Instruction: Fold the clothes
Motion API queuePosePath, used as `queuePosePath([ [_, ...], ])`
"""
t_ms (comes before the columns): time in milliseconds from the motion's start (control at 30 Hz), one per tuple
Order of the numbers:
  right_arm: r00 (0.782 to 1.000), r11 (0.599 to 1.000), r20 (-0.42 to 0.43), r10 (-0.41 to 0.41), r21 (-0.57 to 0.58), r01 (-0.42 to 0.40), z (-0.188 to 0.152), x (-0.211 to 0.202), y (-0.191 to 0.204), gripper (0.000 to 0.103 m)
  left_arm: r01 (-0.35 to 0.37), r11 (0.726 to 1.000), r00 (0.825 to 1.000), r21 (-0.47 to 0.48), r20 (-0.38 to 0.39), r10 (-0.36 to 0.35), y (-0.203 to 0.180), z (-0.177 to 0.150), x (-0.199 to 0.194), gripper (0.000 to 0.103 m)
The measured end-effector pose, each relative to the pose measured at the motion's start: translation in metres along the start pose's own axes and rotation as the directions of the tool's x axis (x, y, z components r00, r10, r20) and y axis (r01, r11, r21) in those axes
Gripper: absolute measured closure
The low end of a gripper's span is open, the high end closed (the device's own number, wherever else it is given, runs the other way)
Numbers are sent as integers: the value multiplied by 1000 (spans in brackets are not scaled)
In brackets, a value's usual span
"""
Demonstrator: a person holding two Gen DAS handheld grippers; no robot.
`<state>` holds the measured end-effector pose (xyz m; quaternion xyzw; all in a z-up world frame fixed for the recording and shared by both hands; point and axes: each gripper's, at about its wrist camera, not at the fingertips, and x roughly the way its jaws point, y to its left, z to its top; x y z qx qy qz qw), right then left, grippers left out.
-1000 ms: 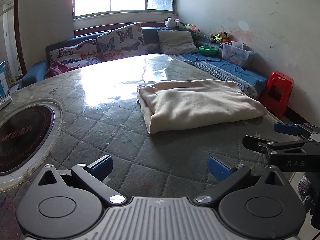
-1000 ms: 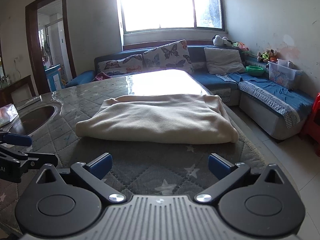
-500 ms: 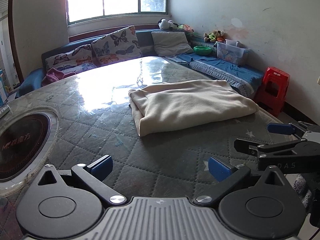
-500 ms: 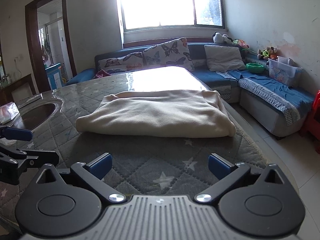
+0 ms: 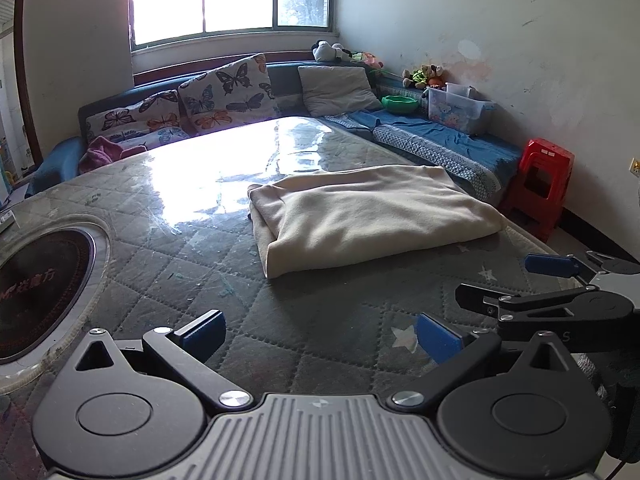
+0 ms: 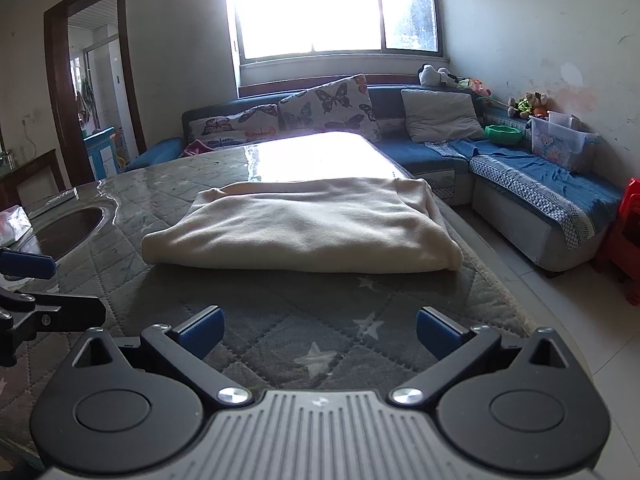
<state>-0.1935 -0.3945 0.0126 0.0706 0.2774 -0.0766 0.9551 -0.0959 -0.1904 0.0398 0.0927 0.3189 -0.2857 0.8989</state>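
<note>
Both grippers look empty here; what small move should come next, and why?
Probably bring both forward to the garment's near edge. The left gripper and right gripper are open, short of the cream garment, which lies folded on the table.

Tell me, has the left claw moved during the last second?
Yes. The left claw has drawn back from the cream garment and turned left: the red stool has slid right in its view.

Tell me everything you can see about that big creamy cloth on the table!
The cream cloth looks soft and fleecy, like a sweater or a blanket. It is folded into a thick, puffy rectangle, with layered edges showing at one end. It lies flat on the quilted grey table cover, under bright window light. Nothing else touches it: both claws are open and hang short of it.
</note>
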Motion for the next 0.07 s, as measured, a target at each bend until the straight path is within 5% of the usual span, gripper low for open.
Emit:
queuePosePath([
  [67,1000,1000,2,-3,-8,3,0,-1,1,0,-1,1000,1000,-2,1,1,0,0,0,0],
])
